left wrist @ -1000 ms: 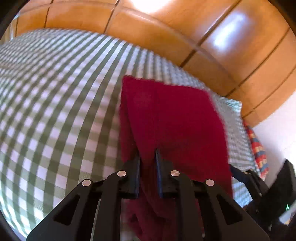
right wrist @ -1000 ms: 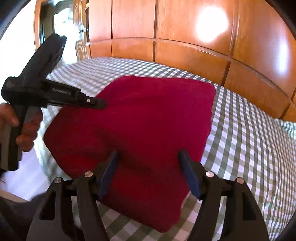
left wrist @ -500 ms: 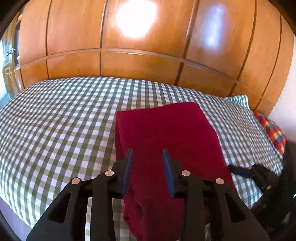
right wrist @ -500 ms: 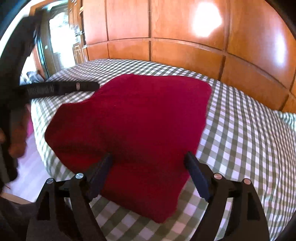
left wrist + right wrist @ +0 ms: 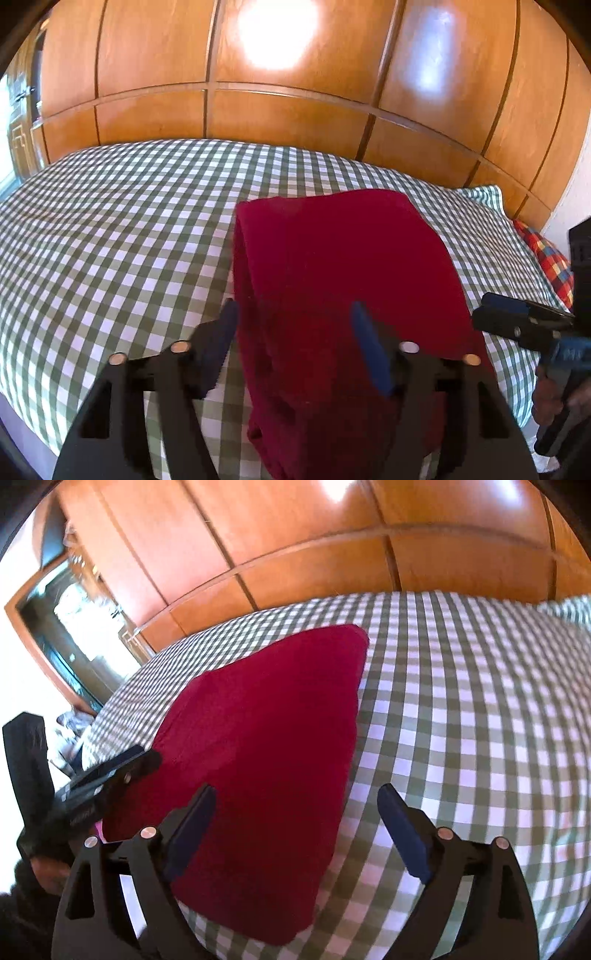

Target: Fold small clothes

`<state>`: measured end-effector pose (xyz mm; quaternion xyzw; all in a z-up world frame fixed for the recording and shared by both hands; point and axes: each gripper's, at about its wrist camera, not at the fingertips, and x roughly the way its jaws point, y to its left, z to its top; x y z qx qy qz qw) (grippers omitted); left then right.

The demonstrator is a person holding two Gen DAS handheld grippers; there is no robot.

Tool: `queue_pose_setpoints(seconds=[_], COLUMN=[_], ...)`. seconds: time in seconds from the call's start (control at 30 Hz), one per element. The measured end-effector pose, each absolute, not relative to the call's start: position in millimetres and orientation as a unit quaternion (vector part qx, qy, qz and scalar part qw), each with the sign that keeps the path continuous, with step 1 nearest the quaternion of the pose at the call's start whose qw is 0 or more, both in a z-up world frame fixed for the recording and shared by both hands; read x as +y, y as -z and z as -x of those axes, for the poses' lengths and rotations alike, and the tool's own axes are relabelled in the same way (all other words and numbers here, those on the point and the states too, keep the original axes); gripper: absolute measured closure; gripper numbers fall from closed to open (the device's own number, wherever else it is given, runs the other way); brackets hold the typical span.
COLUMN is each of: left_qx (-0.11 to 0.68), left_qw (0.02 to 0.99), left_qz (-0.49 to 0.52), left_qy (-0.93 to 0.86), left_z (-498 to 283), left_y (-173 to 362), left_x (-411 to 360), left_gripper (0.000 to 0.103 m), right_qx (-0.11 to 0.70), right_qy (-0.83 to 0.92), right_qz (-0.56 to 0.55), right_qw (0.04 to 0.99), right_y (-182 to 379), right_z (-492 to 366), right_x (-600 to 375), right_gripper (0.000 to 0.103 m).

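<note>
Lying folded on the checked bed [image 5: 122, 229], the red cloth [image 5: 332, 266] is seen in the left wrist view with its long axis running from the near bed edge away toward the wooden wall [image 5: 288, 110]. The left gripper [image 5: 295, 339] is held above the cloth's near end, its jaws opening and clear of the fabric. The right gripper [image 5: 517, 321] is seen at the right edge.

In the right wrist view the cloth [image 5: 266, 746] is shown slanting up to the right, its far corner pointed at the wall [image 5: 295, 554]. The right gripper [image 5: 299, 827] is released, its jaws opening above the cloth's right edge, nothing gripped. The left gripper [image 5: 122, 768] is seen at the cloth's left edge.
</note>
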<state>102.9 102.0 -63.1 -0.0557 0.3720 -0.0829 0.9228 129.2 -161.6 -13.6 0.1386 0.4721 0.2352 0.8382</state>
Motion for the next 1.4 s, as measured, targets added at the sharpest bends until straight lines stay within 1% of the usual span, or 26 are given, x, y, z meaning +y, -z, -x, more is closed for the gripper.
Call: queue_pose_setpoints(seconds=[0.13,0.23,0.3,0.43,0.5,0.53,0.57,0.6,0.67,0.77,0.87,1.03,1.13,1.4], left_qx=[0.385,0.389,0.393,0.413,0.421,0.423,0.422,0.419,0.412,0.403,0.396,0.392,0.393,0.411], left_qw=[0.918,0.916,0.913,0.894,0.876,0.867,0.853,0.845,0.835,0.812,0.802,0.796,0.787,0.762], left_qz=[0.058,0.062,0.071,0.129,0.179,0.206,0.237,0.257,0.280,0.323,0.337,0.303,0.273,0.162], left_qy=[0.077,0.075,0.082,0.120,0.151,0.166,0.193,0.208,0.232,0.271,0.295,0.348,0.389,0.473], left_z=[-107,-109,-111,-120,-125,-126,-128,-128,-126,-124,-120,-120,-129,-175], left_y=[73,78,84,100,110,116,121,125,131,134,128,101,84,47], left_x=[107,111,114,126,136,141,147,150,153,157,152,103,56,-122], left_gripper=[0.039,0.031,0.030,0.030,0.030,0.036,0.044,0.045,0.050,0.052,0.052,0.052,0.052,0.052], right_qx=[0.493,0.505,0.514,0.540,0.541,0.540,0.539,0.537,0.531,0.515,0.497,0.467,0.443,0.394], right_qy=[-0.246,-0.262,-0.272,-0.318,-0.330,-0.333,-0.337,-0.340,-0.344,-0.350,-0.356,-0.335,-0.306,-0.191], right_qz=[-0.177,-0.205,-0.216,-0.250,-0.249,-0.248,-0.250,-0.250,-0.246,-0.256,-0.254,-0.271,-0.279,-0.297], right_qw=[0.815,0.796,0.784,0.738,0.732,0.732,0.731,0.730,0.734,0.739,0.749,0.772,0.795,0.848], right_y=[27,37,43,64,68,68,67,67,63,51,36,17,4,-14], right_z=[-150,-166,-176,-194,-195,-195,-194,-193,-189,-187,-174,-152,-139,-127], right_x=[-165,-163,-160,-146,-138,-135,-135,-134,-135,-136,-146,-195,-244,-387], right_gripper=[0.011,0.009,0.009,0.010,0.015,0.022,0.029,0.032,0.046,0.055,0.057,0.057,0.057,0.057])
